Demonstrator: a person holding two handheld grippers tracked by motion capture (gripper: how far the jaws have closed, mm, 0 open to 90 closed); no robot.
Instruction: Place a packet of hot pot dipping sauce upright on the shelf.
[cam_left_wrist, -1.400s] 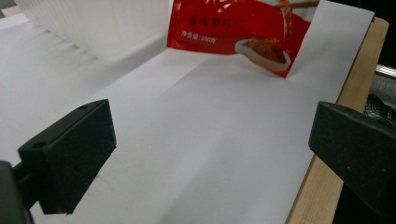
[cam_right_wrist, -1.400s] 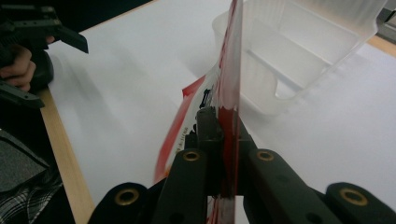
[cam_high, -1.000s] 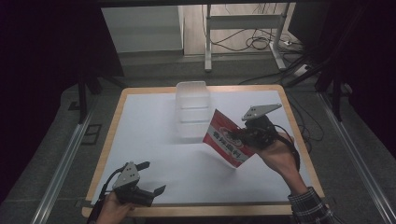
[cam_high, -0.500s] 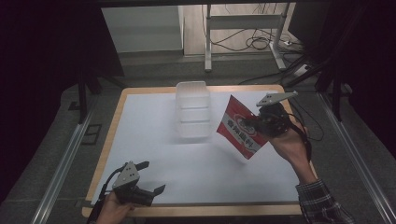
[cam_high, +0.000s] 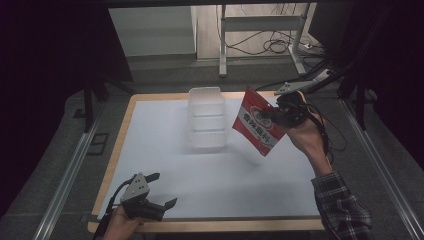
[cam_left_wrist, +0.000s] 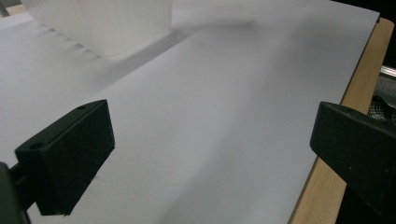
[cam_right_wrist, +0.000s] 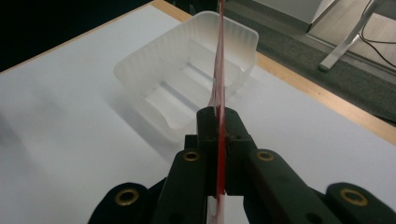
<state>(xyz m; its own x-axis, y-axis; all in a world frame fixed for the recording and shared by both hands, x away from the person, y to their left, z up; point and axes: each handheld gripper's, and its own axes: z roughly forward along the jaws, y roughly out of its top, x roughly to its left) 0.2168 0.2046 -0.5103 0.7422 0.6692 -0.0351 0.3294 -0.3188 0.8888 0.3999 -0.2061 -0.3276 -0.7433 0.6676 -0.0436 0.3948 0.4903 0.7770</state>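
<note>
A red and white snack bag (cam_high: 257, 127) hangs in the air to the right of a clear plastic tub (cam_high: 205, 117), with my right gripper (cam_high: 280, 116) shut on the bag's right edge. In the right gripper view the bag (cam_right_wrist: 218, 56) shows edge-on, pinched between the black jaws of the right gripper (cam_right_wrist: 218, 122), and the tub (cam_right_wrist: 187, 81) lies empty just beyond. My left gripper (cam_high: 162, 192) rests low at the table's front left corner, open, with nothing between its pads (cam_left_wrist: 72, 154). In the left gripper view the tub (cam_left_wrist: 102, 23) stands far off at the top left.
The white table top (cam_high: 200, 170) has a wooden rim (cam_high: 210, 226). Metal rails run along both sides of the table, and a desk frame with cables (cam_high: 270, 45) stands on the floor behind it.
My right gripper has lifted the bag up and away to the back right, from low over the table to level with the tub. The left gripper has kept still.
</note>
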